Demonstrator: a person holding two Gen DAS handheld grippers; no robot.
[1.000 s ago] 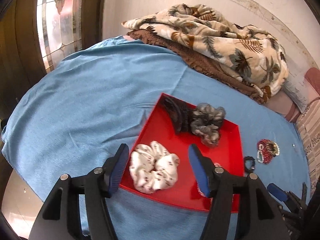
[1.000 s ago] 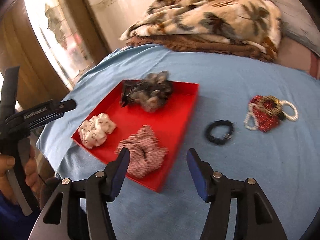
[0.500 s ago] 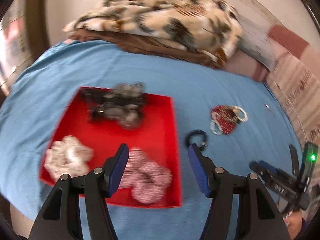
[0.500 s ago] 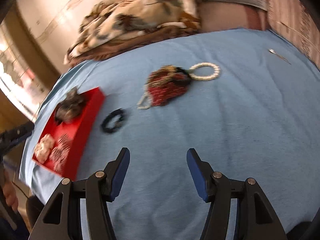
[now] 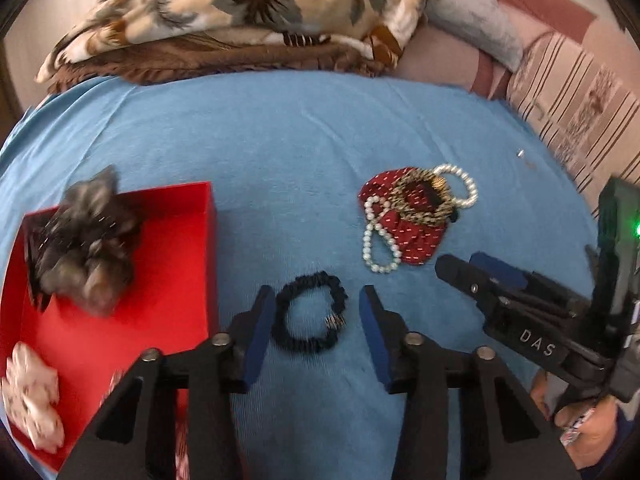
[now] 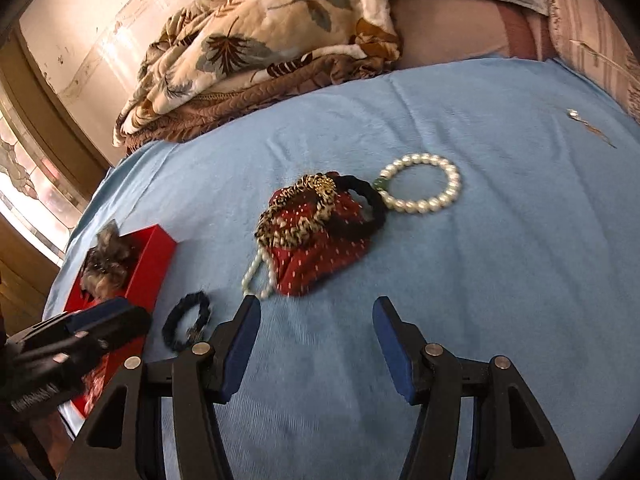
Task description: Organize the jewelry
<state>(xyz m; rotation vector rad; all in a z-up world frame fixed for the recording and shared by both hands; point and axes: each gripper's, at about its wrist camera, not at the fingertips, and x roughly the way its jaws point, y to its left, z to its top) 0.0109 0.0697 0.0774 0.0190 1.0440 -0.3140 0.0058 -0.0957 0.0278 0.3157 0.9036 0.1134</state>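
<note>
A black scrunchie (image 5: 310,317) lies on the blue bedsheet, between the fingers of my open left gripper (image 5: 316,326); it also shows in the right wrist view (image 6: 187,321). A red tray (image 5: 160,280) at the left holds a grey scrunchie (image 5: 86,240) and a white one (image 5: 30,400). A pile of a red scrunchie (image 6: 320,248), a leopard band and pearl bracelets (image 6: 420,182) lies just ahead of my open, empty right gripper (image 6: 316,328). The right gripper also shows in the left wrist view (image 5: 480,276).
A folded floral blanket (image 6: 260,40) on a brown quilt lies at the back of the bed. Pillows (image 5: 568,92) lie at the back right. A small metal pin (image 6: 576,116) lies on the sheet at the far right. A window stands at the left.
Both grippers swung right, away from the tray. The left one now straddles the black scrunchie; the right one now faces the red scrunchie and pearl pile up close.
</note>
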